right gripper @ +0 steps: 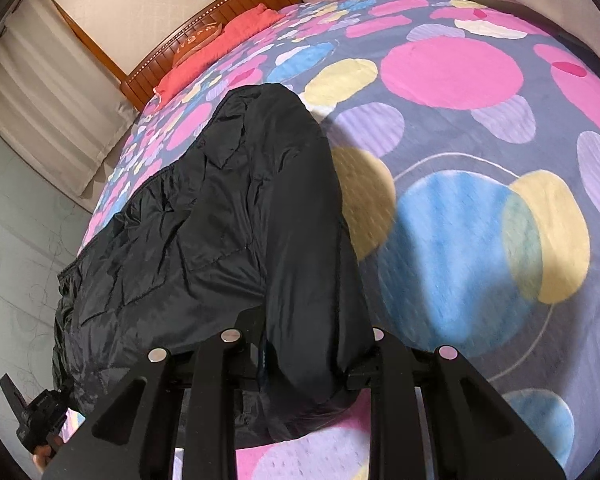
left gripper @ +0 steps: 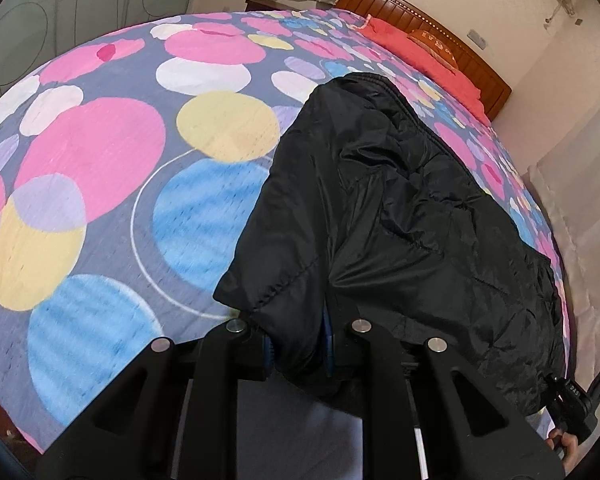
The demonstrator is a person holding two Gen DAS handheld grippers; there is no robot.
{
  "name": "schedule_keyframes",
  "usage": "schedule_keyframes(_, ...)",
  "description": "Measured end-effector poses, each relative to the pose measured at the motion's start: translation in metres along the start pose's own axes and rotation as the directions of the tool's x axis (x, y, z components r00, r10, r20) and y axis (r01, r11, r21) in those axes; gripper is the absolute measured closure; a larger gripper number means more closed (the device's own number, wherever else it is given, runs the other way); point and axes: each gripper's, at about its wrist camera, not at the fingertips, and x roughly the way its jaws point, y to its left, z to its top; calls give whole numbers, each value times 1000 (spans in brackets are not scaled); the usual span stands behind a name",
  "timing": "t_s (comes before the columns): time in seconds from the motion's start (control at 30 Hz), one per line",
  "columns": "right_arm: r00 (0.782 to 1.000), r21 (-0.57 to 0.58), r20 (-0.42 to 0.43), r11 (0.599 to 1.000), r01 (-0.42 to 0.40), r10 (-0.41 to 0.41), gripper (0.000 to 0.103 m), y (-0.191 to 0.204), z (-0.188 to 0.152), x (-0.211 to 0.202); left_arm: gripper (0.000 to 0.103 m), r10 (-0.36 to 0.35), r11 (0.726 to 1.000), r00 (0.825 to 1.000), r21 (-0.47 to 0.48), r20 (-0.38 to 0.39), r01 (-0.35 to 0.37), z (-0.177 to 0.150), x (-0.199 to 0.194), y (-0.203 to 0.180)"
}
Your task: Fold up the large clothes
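Black jacket [left gripper: 400, 208] stretched lengthwise on the bed [left gripper: 100, 168], over a bedspread of big coloured circles, red pillow [left gripper: 428, 60] and wooden headboard [left gripper: 440, 28] at the far end. Near edge of the jacket lifted off the bedspread at both near corners, the rest lying rumpled and bunched toward the middle.

Left gripper [left gripper: 298, 350] clenched on a thick gather of the jacket's near edge, cloth filling the gap between the blue-padded fingers [left gripper: 269, 354]. Right gripper [right gripper: 306, 354] likewise clamped on a bulky roll of the same edge, the cloth bulging out below. Each gripper also glimpsed at the rim of the other's view.

Likely risks from here, judged only from this lie:
- Slippery, puffy shell squeezed in thick bunches, so a slip out of either grip under a hard pull.
- Uneven lift between the two sides, giving a skewed fold line.
- Creases in the middle trapped under the fold if carried over without tension.
- Loose inner layers or a sleeve dragging, hidden under the bulk; cannot tell where the sleeves lie.
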Motion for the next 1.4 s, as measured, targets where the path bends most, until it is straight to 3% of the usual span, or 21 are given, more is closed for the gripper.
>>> schedule_keyframes(0.1, 1000, 8, -2, 1000, 2, -2, 78, -1, 2, 4, 83, 12, 1000, 1000, 13, -11, -12, -2, 6, 1)
schedule_keyframes(0.17, 1000, 2, 0, 1000, 8, -8, 76, -1, 2, 4, 71, 36, 999, 999, 18, -15, -36, -3, 9, 0)
schedule_keyframes(0.33, 998, -34, 2, 998, 55, -55, 62, 2, 1, -3, 45, 92, 995, 996, 27, -18, -91, -4, 5, 3)
schedule_keyframes(0.47, 996, -36, 14, 995, 90, -90, 50, -3, 0, -16, 38, 102, 995, 994, 25, -29, -101, -3, -1, 9)
schedule_keyframes(0.6, 984, -74, 59, 982, 174, -170, 49, 0, 0, -41, 34, 128, 990, 991, 54, -26, -127, -2, -10, 11)
schedule_keyframes(0.7, 952, -144, 136, 945, 294, -275, 49, 13, 0, -62, 33, 142, 988, 990, 66, -22, -140, -3, -16, 12)
schedule_keyframes(0.8, 929, -202, 204, 915, 349, -309, 48, 35, 0, -74, 33, 162, 984, 987, 83, -10, -160, -5, -23, 13)
schedule_keyframes(1.03, 966, -411, 173, 877, 247, -191, 48, 121, -13, -32, 29, 176, 981, 984, 84, 6, -175, -5, -27, 16)
schedule_keyframes(1.17, 970, -494, 179, 837, 235, -166, 48, 170, -16, -2, 29, 176, 981, 984, 76, 10, -176, -2, -29, 16)
schedule_keyframes(1.27, 964, -532, 194, 806, 260, -183, 48, 193, -20, 22, 29, 190, 979, 981, 74, 33, -192, 3, -36, 20)
schedule_keyframes(1.4, 956, -558, 122, 778, 290, -268, 48, 198, -34, 68, 28, 183, 981, 982, 54, 42, -185, 12, -40, 26)
